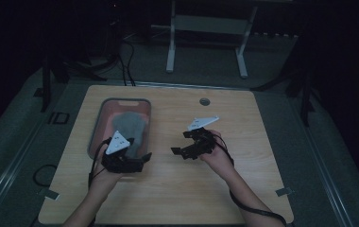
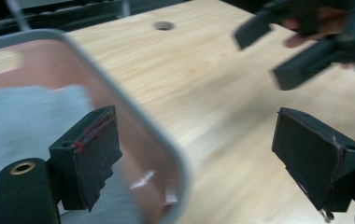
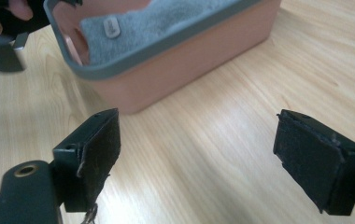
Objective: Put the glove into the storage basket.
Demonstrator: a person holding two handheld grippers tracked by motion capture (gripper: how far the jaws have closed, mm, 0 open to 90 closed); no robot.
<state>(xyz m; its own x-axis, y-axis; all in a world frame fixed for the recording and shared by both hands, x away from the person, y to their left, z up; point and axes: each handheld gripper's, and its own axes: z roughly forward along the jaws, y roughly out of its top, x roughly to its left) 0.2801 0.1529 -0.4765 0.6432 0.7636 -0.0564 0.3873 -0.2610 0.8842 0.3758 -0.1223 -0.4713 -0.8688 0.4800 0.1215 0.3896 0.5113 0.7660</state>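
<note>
Just left of both wide, empty claws (image 1: pixel 142 158) (image 1: pixel 180 152), the towel (image 1: pixel 131 124) in its tub (image 1: pixel 121 101).

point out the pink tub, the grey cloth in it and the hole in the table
pink tub (image 3: pixel 185 70), right gripper view, on its outer side wall
grey cloth (image 1: pixel 131 124), high view, on the middle of the cloth
hole in the table (image 1: pixel 204 101), high view, on the hole itself
</note>
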